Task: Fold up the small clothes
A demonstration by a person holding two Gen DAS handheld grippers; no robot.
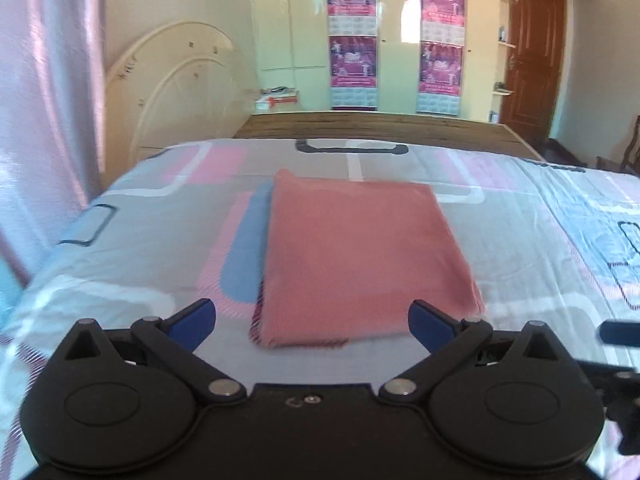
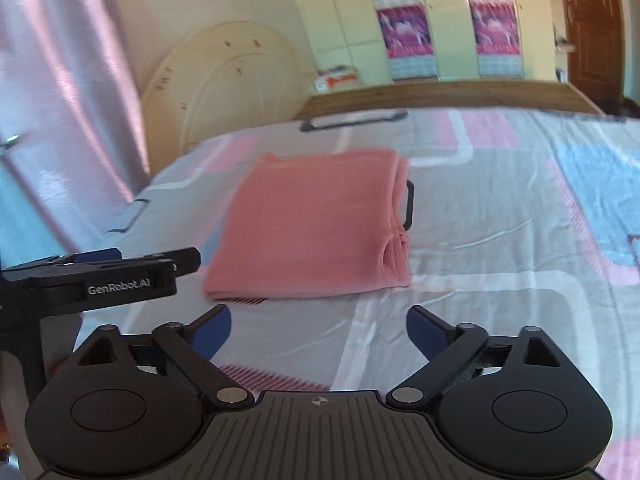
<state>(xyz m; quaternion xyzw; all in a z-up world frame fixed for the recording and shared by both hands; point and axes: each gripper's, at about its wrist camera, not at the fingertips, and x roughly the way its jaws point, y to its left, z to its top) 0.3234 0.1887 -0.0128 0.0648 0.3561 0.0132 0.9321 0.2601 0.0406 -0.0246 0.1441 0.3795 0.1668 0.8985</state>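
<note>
Left wrist view: sits low over the bed [image 1: 140,248], just behind the left tool [image 1: 312,322], facing the wardrobe [image 1: 392,40] square on; the pink folded garment [image 1: 360,256] lies close ahead, centred. Right wrist view: same low height behind the right tool [image 2: 319,330], angled slightly leftward, garment [image 2: 312,224] ahead-left. Both views share the bed, garment, wardrobe and door [image 1: 536,52]; the left tool appears at the right view's left edge.
</note>
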